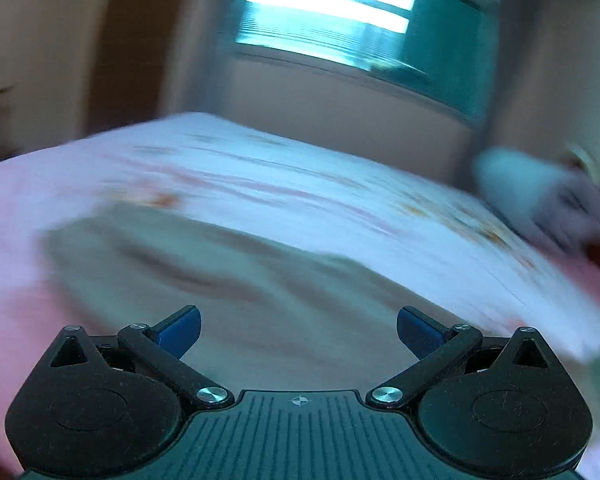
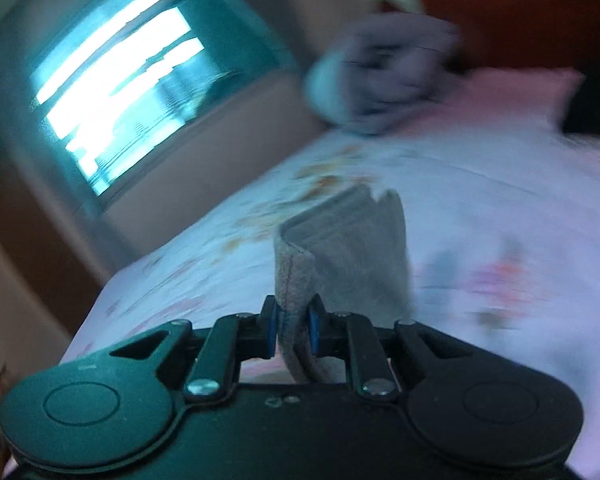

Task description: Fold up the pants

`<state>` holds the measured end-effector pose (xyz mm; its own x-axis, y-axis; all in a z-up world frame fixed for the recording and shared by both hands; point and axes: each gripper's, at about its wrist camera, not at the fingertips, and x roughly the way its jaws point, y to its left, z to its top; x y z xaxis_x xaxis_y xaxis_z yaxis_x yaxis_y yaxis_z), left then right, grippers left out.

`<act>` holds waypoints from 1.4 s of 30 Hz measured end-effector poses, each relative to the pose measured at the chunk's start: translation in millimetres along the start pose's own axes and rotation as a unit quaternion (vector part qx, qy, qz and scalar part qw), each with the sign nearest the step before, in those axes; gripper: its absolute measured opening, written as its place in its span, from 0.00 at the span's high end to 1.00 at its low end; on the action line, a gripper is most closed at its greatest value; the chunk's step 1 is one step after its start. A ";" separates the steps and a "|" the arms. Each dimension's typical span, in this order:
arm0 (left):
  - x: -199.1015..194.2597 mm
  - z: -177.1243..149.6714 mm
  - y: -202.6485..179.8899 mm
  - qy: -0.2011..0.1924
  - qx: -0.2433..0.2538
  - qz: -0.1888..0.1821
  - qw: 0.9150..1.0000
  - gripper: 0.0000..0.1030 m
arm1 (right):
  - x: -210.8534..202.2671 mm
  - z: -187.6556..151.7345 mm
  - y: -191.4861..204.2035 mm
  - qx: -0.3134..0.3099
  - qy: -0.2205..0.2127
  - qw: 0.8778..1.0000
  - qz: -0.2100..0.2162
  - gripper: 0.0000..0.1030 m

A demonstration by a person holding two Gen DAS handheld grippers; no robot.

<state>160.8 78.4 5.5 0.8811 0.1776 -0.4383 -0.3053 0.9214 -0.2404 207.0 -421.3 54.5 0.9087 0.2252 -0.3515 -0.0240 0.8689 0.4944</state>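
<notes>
Floral bedsheet (image 2: 480, 184) carries the task: right tool (image 2: 292, 330) pinches the grey pants' hem (image 2: 340, 248) above it, left tool (image 1: 298, 330) gapes empty over spread pants (image 1: 220, 280); folding looks barely begun.

Left hand-held gripper (image 1: 298, 330) wide apart and empty, right hand-held gripper (image 2: 292, 334) pinched tight.

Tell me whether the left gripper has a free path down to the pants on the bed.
Probably yes. The left gripper is open and empty, and the beige pants lie spread on the bed right ahead with nothing between, though the view is blurred.
</notes>
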 end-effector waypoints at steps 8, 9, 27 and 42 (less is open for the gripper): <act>-30.0 3.2 136.0 -0.003 -0.112 0.071 0.991 0.00 | 74.2 -105.1 171.6 -0.147 0.087 0.982 0.085 0.85; -31.4 -0.1 142.0 0.000 -0.116 0.070 0.991 0.00 | 86.3 -129.9 184.8 -0.160 0.114 0.976 0.096 0.73; 39.9 -32.7 -57.8 0.117 0.005 -0.195 0.974 0.32 | 25.5 -92.7 52.8 -0.009 0.074 0.997 0.023 0.66; 68.3 -57.9 -82.0 0.196 -0.017 -0.169 0.966 0.45 | 1.8 -99.8 -7.9 0.070 0.063 0.996 0.001 0.54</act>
<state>225.2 -5.1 -54.9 0.7302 -0.2827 -0.6220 -0.0417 0.8903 -0.4535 167.2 -383.8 -29.3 0.8494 0.2880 -0.4422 0.0402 0.8003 0.5983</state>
